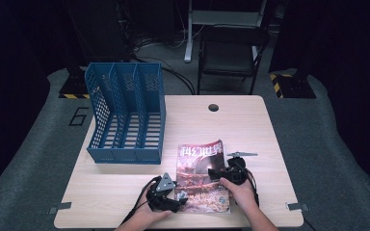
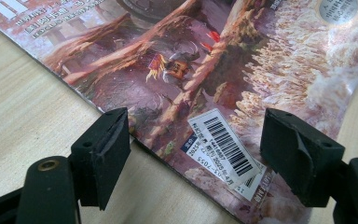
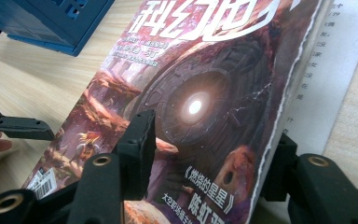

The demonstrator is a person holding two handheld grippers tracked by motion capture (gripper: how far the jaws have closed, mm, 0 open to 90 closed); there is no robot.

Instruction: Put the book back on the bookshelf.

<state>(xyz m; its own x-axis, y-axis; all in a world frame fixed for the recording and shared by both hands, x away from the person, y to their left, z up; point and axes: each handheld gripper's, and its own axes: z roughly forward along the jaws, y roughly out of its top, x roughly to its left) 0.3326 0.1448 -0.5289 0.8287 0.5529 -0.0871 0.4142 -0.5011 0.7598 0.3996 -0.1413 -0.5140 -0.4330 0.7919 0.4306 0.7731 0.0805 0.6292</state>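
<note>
A magazine [image 1: 202, 175] with a reddish fantasy cover lies flat near the table's front edge. My left gripper [image 1: 180, 198] is at its front left corner, open. In the left gripper view the jaws [image 2: 196, 135] straddle that corner of the magazine [image 2: 191, 60], near a barcode sticker [image 2: 221, 142]. My right gripper [image 1: 217, 172] is at the magazine's right side, open. In the right gripper view [image 3: 214, 140] one jaw rests over the cover [image 3: 205, 93] and the other stands beyond its right edge. That edge is lifted a little, baring a white printed page [image 3: 326, 70].
A blue three-slot file rack [image 1: 125, 115] stands at the table's back left, just left of the magazine's top. The wooden table [image 1: 111, 187] has a cable hole [image 1: 213, 107] near its far edge. A black chair [image 1: 231, 53] stands behind the table.
</note>
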